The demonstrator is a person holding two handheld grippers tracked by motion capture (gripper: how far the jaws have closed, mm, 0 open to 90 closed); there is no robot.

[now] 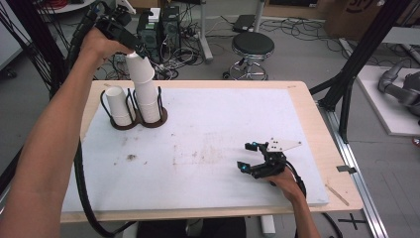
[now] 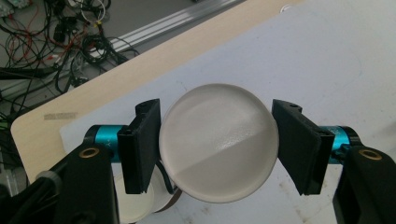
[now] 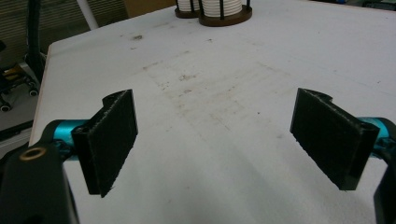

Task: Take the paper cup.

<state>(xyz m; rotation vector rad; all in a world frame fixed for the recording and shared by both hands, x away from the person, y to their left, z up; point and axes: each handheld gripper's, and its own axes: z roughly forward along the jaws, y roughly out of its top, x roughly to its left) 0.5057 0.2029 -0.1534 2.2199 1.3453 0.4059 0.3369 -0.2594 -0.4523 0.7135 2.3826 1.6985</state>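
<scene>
At the far left of the desk [image 1: 223, 124] in the high view, the left tongs [image 1: 132, 49] clamp the top paper cup [image 1: 138, 67], lifted partly out of the cup stack [image 1: 147, 101] in the right ring of the wire holder [image 1: 161, 118]. A single cup [image 1: 117, 105] sits in the left ring. The right tongs [image 1: 247, 156] rest near the front right, spread wide and empty.

In the left gripper view, both pads press the cup [image 2: 219, 142] rim from opposite sides. Risk: a light rim grip may deform or slip.

In the right gripper view, nothing lies between the pads [image 3: 112, 140]. Risk: nested cups may cling, dragging the stack up or tipping the unsteadied holder [image 3: 224, 16].
</scene>
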